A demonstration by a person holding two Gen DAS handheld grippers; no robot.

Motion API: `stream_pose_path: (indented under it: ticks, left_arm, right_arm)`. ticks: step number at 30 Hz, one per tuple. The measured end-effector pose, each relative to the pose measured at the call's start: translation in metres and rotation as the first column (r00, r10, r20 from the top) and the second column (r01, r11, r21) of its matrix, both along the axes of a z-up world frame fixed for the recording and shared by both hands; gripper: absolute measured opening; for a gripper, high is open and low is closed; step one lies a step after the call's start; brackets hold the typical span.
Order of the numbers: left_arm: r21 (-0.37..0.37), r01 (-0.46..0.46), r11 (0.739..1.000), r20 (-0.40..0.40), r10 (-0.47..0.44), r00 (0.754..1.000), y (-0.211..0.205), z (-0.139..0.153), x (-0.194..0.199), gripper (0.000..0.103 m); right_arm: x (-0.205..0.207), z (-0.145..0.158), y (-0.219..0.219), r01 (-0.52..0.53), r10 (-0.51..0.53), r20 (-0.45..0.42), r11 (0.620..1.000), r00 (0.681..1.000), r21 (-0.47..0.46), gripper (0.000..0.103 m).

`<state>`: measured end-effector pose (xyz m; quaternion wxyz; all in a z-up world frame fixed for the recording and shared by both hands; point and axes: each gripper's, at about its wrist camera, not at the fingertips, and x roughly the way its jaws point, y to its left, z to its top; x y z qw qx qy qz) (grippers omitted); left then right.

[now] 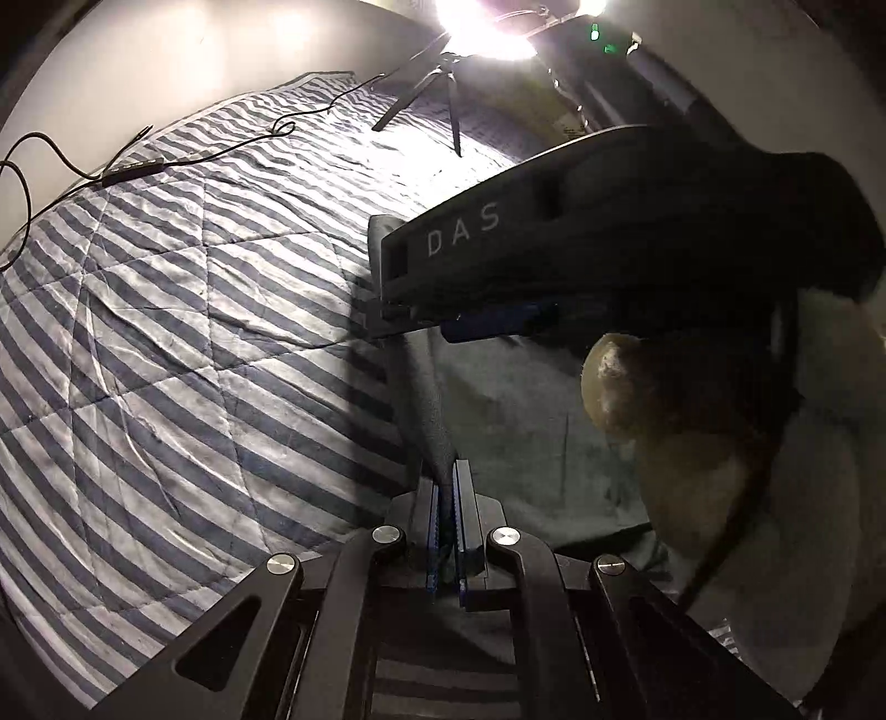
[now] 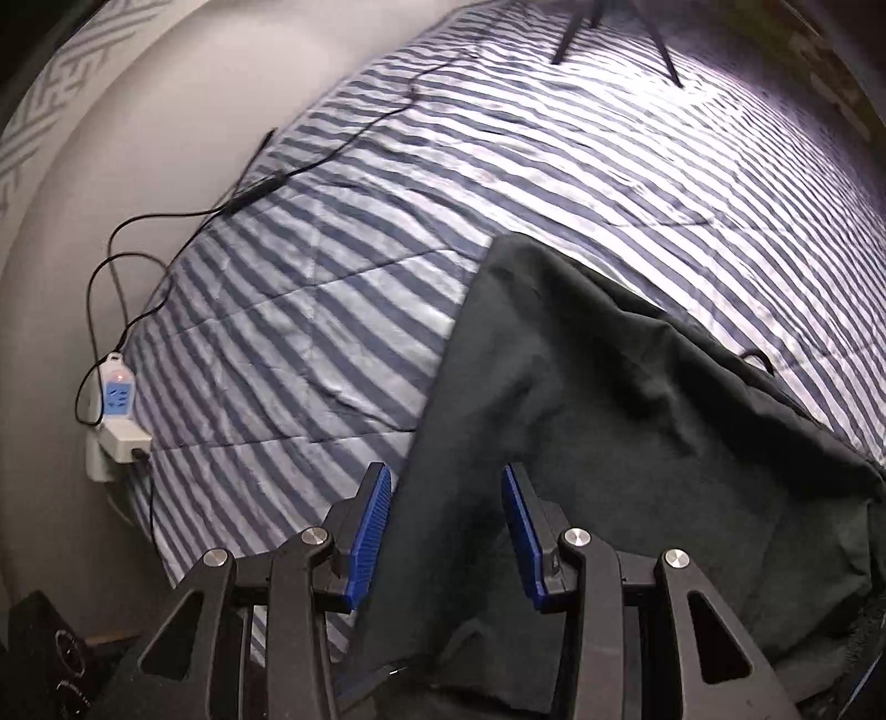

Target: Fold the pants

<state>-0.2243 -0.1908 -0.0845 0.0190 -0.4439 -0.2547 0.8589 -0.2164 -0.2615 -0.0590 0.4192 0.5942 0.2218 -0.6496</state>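
Observation:
Dark grey-green pants point(image 2: 637, 415) lie spread on a blue-and-white striped quilt point(image 2: 332, 304), with one straight edge running up from the bottom of the right wrist view. My right gripper point(image 2: 446, 487) hovers over that edge, open, its blue pads point(image 2: 368, 531) apart and touching nothing. In the left wrist view my left gripper point(image 1: 449, 487) is shut on a pinched ridge of the pants point(image 1: 515, 432), which rises as a narrow fold out of its pads. The right gripper point(image 1: 382, 277) shows there too, a black body above the cloth, held by a person's hand point(image 1: 637, 399).
A black cable point(image 1: 133, 166) trails over the quilt's far left to a power strip point(image 2: 116, 410) at the bed's edge by the pale wall. A tripod point(image 1: 437, 94) stands on the quilt at the back under a bright lamp point(image 1: 482, 27).

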Motion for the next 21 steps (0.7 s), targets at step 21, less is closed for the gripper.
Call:
stream_pose_path:
  ticks: [21]
  left_arm:
    - [-0.007,0.074,0.997,-0.094,-0.075,0.993,0.056,0.035,-0.019,0.003]
  right_arm:
    - [-0.045,0.023,0.064,0.083,-0.056,0.156,0.982,0.986,-0.173,0.003]
